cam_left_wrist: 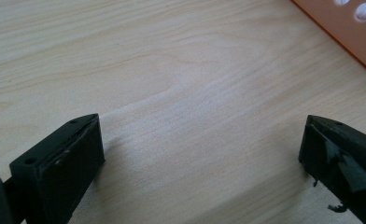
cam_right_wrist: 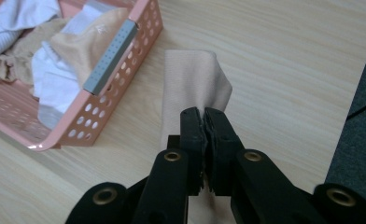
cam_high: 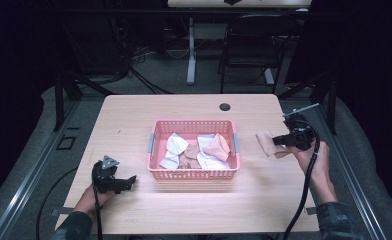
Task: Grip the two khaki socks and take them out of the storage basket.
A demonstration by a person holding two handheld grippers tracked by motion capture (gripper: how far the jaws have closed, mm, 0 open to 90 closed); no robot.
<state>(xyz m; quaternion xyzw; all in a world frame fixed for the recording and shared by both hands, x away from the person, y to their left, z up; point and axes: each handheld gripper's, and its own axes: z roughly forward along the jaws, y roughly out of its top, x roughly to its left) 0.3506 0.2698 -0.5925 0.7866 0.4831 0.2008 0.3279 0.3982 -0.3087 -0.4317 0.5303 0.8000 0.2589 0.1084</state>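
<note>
right gripper (cam_right_wrist: 203, 116) clamped on beige cloth (cam_right_wrist: 195, 81), held near table's (cam_high: 184, 107) right edge beside pink basket (cam_high: 194, 173) | left gripper (cam_left_wrist: 200, 140) jaws spread wide, near front-left corner

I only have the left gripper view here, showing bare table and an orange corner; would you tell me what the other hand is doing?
Observer: The right tool is shut on a beige cloth, held beside the pink basket.
Operator: Thank you. Is the basket empty?
Observer: No, white and beige cloths lie piled inside it.
Operator: And where does my left tool sit relative to it?
Observer: The left tool is open, near the basket's front left corner, apart from it.
</note>
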